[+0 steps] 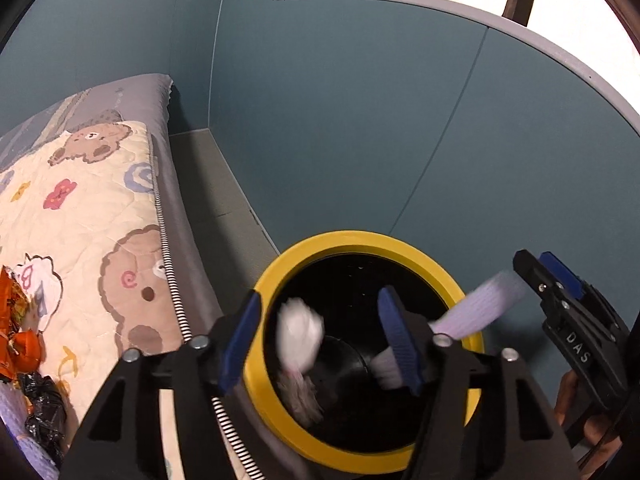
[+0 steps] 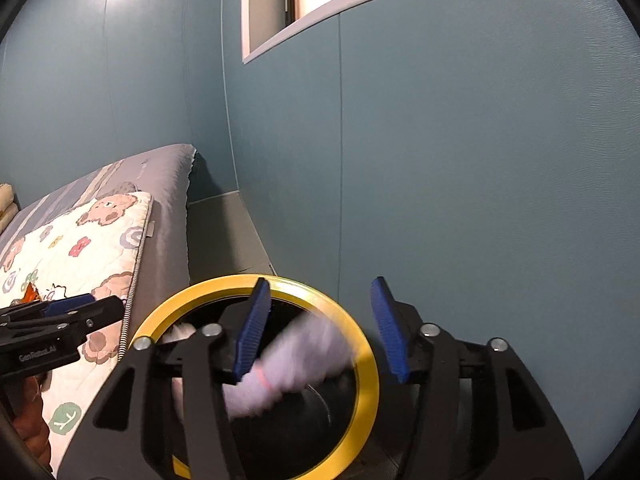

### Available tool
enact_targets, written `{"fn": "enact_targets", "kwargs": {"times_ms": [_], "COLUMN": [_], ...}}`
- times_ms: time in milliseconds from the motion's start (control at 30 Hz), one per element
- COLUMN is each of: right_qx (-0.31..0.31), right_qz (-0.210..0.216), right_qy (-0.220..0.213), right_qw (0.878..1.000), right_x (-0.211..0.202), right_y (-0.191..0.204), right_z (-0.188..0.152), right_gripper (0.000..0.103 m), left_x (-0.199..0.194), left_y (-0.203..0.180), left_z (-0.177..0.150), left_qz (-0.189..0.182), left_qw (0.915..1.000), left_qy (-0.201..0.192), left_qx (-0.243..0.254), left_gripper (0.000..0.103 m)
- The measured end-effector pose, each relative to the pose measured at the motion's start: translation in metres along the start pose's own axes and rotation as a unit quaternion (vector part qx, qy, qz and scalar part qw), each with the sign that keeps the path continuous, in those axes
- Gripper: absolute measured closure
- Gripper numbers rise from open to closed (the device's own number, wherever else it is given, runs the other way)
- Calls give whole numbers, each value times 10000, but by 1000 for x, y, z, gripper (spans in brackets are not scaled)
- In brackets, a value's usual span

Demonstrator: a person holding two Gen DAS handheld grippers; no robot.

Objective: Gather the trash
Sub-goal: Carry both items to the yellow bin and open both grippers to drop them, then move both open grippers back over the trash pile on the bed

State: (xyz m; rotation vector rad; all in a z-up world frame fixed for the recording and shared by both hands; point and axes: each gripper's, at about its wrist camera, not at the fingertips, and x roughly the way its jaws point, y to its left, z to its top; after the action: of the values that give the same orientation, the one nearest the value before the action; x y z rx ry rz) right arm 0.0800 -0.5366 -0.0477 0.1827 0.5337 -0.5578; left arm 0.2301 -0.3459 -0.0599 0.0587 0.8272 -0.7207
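A black bin with a yellow rim (image 1: 352, 240) stands on the floor between the bed and the blue wall; it also shows in the right wrist view (image 2: 366, 364). My left gripper (image 1: 320, 340) is open above its mouth. A white crumpled tissue (image 1: 300, 336), blurred, is in the air between its fingers, over the bin. My right gripper (image 2: 320, 328) is open above the bin too. A pale lavender cloth-like piece (image 2: 296, 364), blurred, is below its fingers over the bin; it also shows in the left wrist view (image 1: 480, 304). More pale trash (image 1: 300, 396) lies inside the bin.
A bed with a bear-print quilt (image 1: 80, 220) lies to the left. An orange wrapper (image 1: 16, 328) and a black crumpled bag (image 1: 44, 412) lie on it. The blue wall (image 1: 360, 120) is close behind the bin. A strip of grey floor (image 1: 224, 200) runs between bed and wall.
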Motion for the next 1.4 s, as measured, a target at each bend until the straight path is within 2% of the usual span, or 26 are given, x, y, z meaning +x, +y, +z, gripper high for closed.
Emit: {"fn": "enact_targets", "kwargs": {"times_ms": [100, 200, 367, 533, 700, 933, 1100, 1400], "right_qx": [48, 110, 116, -35, -277, -608, -824, -1133], "right_qz": [24, 195, 649, 1101, 1544, 2271, 2555, 2879], "right_qy": [23, 74, 66, 68, 15, 203, 308, 638], "right_qw": [10000, 9997, 9978, 9939, 9876, 9718, 9628, 9488], "right_x": [-4, -10, -27, -41, -67, -88, -98, -98], "right_y": [2, 6, 24, 56, 92, 147, 179, 234], "right_z": [0, -2, -4, 1, -1, -2, -6, -16], "right_gripper": [45, 40, 35, 31, 29, 29, 29, 29], "left_x": [-10, -24, -57, -97, -141, -194, -218, -237], "left_y": [5, 11, 30, 60, 86, 129, 162, 215], "left_z": [-2, -6, -19, -29, -43, -68, -90, -131], "left_qz": [147, 447, 860, 1055, 1445, 1941, 2270, 2682], "left_qw": [9998, 9987, 9951, 9926, 9863, 9760, 9682, 9567], "left_qy": [-107, -255, -461, -594, -776, -900, -861, -606], "left_qx": [4, 66, 143, -120, -176, -397, -611, -953], "left_gripper": [29, 20, 16, 15, 14, 14, 14, 14]}}
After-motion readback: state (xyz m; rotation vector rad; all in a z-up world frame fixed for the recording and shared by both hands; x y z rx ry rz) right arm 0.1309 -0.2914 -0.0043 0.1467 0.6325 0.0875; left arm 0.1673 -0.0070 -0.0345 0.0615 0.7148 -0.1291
